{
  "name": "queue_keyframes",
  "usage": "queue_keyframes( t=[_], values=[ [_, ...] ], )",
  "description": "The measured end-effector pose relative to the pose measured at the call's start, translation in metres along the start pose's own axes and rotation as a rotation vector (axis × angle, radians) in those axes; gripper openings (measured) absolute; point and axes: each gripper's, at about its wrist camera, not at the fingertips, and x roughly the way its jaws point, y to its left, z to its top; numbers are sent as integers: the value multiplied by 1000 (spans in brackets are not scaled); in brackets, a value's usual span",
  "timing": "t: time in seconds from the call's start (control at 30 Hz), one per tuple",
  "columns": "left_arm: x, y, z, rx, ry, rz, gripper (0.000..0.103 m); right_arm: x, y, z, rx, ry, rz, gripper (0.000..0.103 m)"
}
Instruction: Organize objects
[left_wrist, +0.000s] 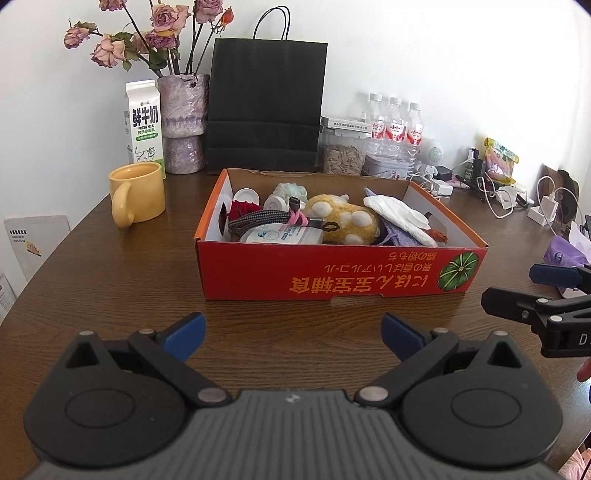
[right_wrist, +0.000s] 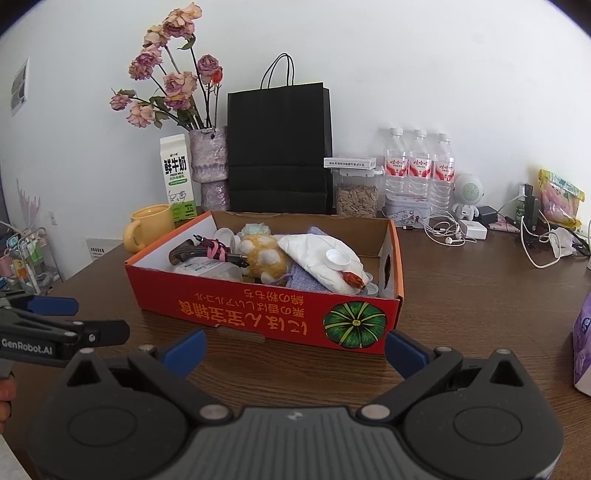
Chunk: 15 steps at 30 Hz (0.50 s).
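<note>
A red cardboard box (left_wrist: 332, 273) sits on the brown wooden table; it also shows in the right wrist view (right_wrist: 258, 314). It holds a yellow plush toy (left_wrist: 343, 218), a braided cable (left_wrist: 258, 218), a white wipes pack (left_wrist: 280, 234), a white cloth (left_wrist: 399, 218), a purple pouch (left_wrist: 395, 236) and small white jars. My left gripper (left_wrist: 293, 338) is open and empty in front of the box. My right gripper (right_wrist: 293, 350) is open and empty near the box's front right corner. Each gripper shows in the other's view: the right one (left_wrist: 532, 291), the left one (right_wrist: 77, 317).
At the back stand a yellow mug (left_wrist: 138, 199), a milk carton (left_wrist: 144, 122), a vase of dried roses (left_wrist: 183, 122), a black paper bag (left_wrist: 266, 107), a seed jar (left_wrist: 343, 151) and three water bottles (left_wrist: 393, 129). Cables and chargers (right_wrist: 458, 232) lie back right. A purple pack (right_wrist: 583, 350) sits at the right edge.
</note>
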Motion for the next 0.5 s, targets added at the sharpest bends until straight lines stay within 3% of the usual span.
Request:
queue_keyframes(
  t=[0.5],
  values=[
    [2,-2,-1,11,6,13,103,0,1,0,-1,0,1,103]
  ],
)
